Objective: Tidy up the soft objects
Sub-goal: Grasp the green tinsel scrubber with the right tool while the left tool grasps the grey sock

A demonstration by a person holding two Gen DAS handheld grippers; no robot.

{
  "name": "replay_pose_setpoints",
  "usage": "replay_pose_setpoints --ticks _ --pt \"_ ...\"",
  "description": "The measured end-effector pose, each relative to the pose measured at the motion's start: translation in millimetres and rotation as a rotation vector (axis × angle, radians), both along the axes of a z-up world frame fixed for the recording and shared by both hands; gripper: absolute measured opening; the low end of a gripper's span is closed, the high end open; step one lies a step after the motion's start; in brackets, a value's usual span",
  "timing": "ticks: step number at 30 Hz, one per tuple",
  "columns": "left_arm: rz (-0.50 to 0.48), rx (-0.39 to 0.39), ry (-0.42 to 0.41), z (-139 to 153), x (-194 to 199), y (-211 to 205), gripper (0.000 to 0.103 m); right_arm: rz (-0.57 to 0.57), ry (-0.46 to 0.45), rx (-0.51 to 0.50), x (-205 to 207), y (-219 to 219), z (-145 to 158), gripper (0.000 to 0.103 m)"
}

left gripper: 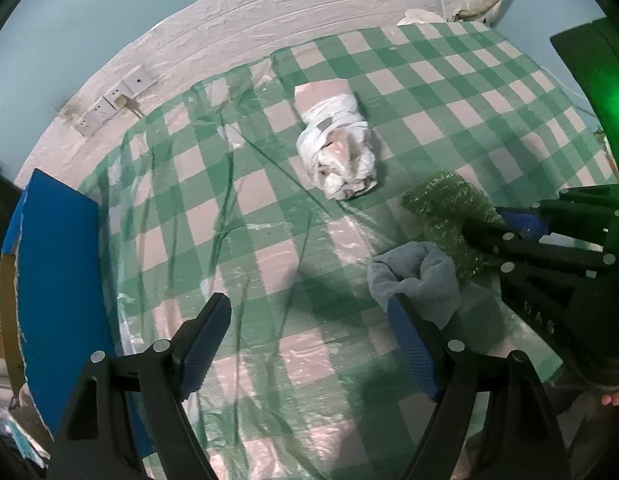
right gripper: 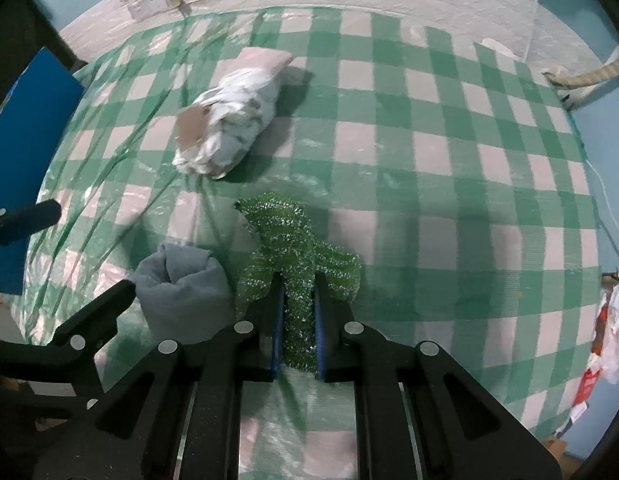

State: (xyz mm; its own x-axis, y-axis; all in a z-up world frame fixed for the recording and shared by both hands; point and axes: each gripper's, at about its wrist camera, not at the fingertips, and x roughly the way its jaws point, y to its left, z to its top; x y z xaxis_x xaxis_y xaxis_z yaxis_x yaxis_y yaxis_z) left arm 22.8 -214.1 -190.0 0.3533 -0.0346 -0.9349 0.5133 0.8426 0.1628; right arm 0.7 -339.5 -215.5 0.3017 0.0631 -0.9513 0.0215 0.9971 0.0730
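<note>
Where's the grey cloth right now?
In the right wrist view the grey cloth sits bunched on the checked tablecloth, just left of the green sparkly cloth clamped in the right gripper, with the white wrapped bundle farther back.

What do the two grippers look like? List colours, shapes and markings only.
Left gripper: black plastic linkage arms with round silver rivets, and blue ribbed pads on the fingers. Right gripper: same black frame, silver rivets, blue pads. Its body in the left view bears faint embossed letters, unreadable. No cables show. A striped sleeve cuff sits behind it.
</note>
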Motion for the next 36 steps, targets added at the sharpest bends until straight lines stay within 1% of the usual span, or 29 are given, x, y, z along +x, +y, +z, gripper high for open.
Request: replay_pose_setpoints --ticks 4,8,12,14,17,21,24,26,29,31,33,35,36 --pt "-0.012 0.002 -0.003 2.8 -2.7 -5.5 0.082 -0.031 -0.005 0.001 -1.6 -13.9 1.1 0.01" --pt "-0.019 0.002 -0.015 8.9 -6.5 -10.8 0.082 -0.046 -0.015 -0.017 1.8 -16.2 1.4 0.01" --pt "-0.028 0.04 -0.053 14.4 -10.3 -13.9 0.082 -0.055 -0.023 -0.016 2.6 -20.0 3.4 0.01" --pt "-0.031 0.04 -0.054 15.7 -10.8 -14.4 0.082 -0.057 -0.021 -0.013 3.3 -20.5 3.1 0.01" --pt "-0.031 -0.006 -0.01 14.1 -7.0 -17.0 0.082 -0.058 -0.019 -0.009 3.8 -19.9 3.3 0.01" --pt "-0.035 -0.028 0.017 7.1 -5.4 -22.9 0.082 -0.06 -0.024 -0.003 1.1 -22.6 5.6 0.01" --pt "-0.036 -0.042 0.057 -3.0 -2.4 -28.0 0.082 -0.072 -0.019 0.002 -0.9 -27.2 4.1 0.01" --pt "-0.028 -0.065 0.096 -10.0 1.3 -30.7 0.082 -0.081 -0.016 0.007 -2.8 -30.9 3.2 0.01" --pt "0.01 -0.114 0.166 -21.2 8.8 -33.2 0.082 -0.083 -0.016 0.012 -3.0 -31.8 3.4 0.01" --pt "0.028 -0.121 0.191 -27.9 12.9 -35.6 0.082 -0.081 -0.017 0.012 -2.7 -31.1 3.7 0.01" --pt "0.03 -0.11 0.183 -31.6 14.0 -38.4 0.082 -0.079 -0.018 0.012 -2.8 -31.0 3.8 0.01" --pt "0.016 -0.091 0.151 -32.5 11.8 -41.3 0.08 -0.076 -0.019 0.011 -2.7 -31.2 3.7 0.01" --pt "0.013 -0.084 0.143 -32.8 10.6 -42.2 0.073 -0.075 -0.019 0.01 -2.5 -31.0 3.7 0.01"
